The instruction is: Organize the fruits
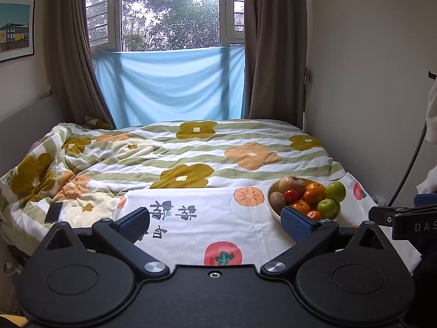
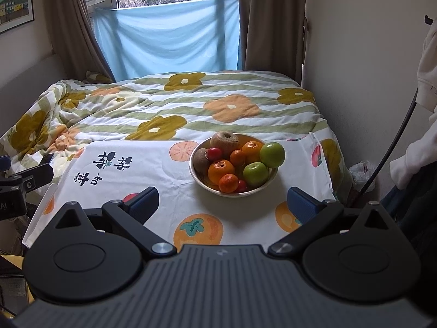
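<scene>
Left wrist view. Left gripper hovering above a white cloth printed with persimmons, blue-padded fingers spread wide apart and holding nothing. Metal fruit bowl sitting on the cloth at the right, just beyond the right-hand finger and partly hidden by it. Heaped in the bowl: a brownish apple at the back, a kiwi at the left, a small red fruit, oranges, and two green apples toward the right. Flowered quilt covering the bed behind; a dark phone lying on the quilt at the left. Part of the right gripper showing at the right edge.

Right wrist view. Right gripper hanging over the near part of the persimmon cloth, fingers standing wide apart, gripping nothing. Fruit bowl resting on the cloth ahead, between the two fingers and clear of both. Brownish apple at the far rim, kiwi at the left, green apples at the right, oranges in the middle and front, small red fruits among them. Blue sheet hanging beneath the window behind the bed.
</scene>
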Action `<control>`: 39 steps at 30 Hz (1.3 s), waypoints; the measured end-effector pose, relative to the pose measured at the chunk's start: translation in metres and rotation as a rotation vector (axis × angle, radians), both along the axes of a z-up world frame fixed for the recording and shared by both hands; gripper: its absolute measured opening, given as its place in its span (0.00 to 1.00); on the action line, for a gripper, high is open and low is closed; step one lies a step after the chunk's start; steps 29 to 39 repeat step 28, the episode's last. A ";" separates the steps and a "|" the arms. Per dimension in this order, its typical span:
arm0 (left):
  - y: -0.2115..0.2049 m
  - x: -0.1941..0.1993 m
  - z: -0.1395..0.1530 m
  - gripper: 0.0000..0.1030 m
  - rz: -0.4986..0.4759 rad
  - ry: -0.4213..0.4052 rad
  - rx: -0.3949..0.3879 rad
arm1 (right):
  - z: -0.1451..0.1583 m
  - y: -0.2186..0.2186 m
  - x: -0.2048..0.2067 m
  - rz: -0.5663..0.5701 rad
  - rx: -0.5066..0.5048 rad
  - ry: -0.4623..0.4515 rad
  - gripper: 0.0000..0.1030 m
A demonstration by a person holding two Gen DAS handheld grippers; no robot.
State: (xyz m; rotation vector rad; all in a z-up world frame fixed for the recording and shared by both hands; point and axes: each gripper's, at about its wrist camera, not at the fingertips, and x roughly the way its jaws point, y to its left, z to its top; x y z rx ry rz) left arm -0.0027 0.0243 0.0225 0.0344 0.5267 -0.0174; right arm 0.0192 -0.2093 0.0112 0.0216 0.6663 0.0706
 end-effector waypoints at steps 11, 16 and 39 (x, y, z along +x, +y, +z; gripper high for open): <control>0.001 0.002 -0.001 1.00 -0.007 0.012 -0.011 | -0.002 -0.001 0.004 -0.011 -0.005 0.015 1.00; 0.001 0.002 -0.001 1.00 -0.018 0.006 0.000 | -0.003 0.000 0.005 -0.014 -0.008 0.016 1.00; 0.002 0.006 -0.003 1.00 -0.011 -0.026 0.012 | -0.004 0.000 0.005 -0.014 -0.006 0.016 1.00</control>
